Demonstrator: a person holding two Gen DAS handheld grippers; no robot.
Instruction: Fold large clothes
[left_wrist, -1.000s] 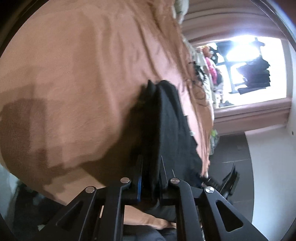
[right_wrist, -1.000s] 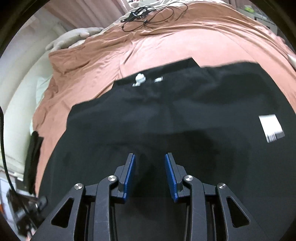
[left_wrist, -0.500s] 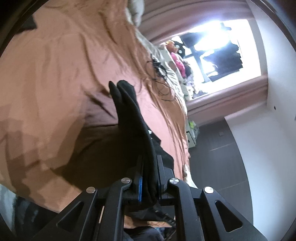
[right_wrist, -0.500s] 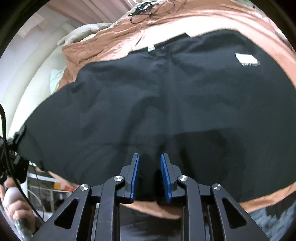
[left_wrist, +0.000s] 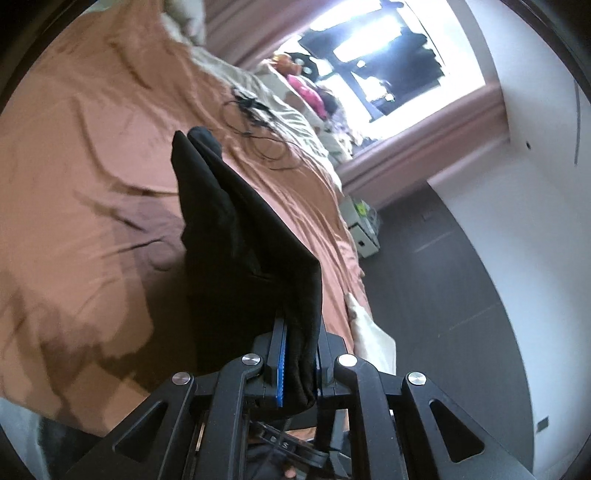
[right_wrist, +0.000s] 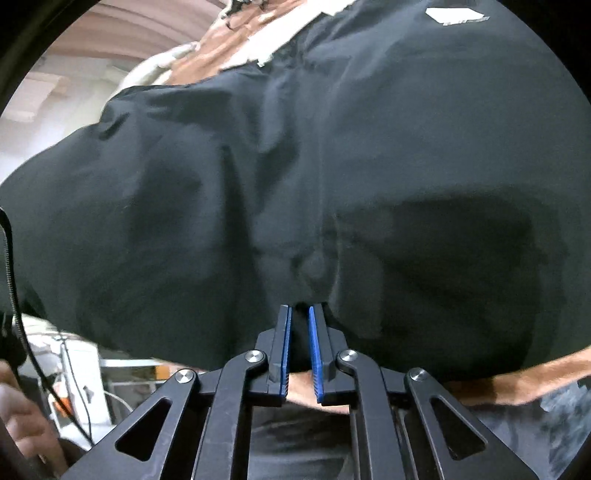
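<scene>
Left gripper (left_wrist: 297, 363) fingers pinched tight on a bunched edge of the black garment (left_wrist: 236, 236), cloth lifted clear of the bed (left_wrist: 92, 147) at the near end and running away from the fingers; right gripper (right_wrist: 300, 345) fingers narrow and closing on a small pucker of the same garment at its near hem, cloth between the blue pads (right_wrist: 314, 347); bulk of the garment lies spread on the rust-brown bed cover, white tag (right_wrist: 456, 16) at the far right. Risks, as judged: the right pinch looks shallow, so a pull could slip the hem out and drop the fold crooked; it may also catch the bed cover beneath, dragging it along; uneven lift between the two hands would skew the crease. Loose cable (left_wrist: 255, 122) on the far bed could snag if the cloth sweeps that way. Long axis, in the left view, runs near to far from the fingers, far tip drooping toward the bed.
</scene>
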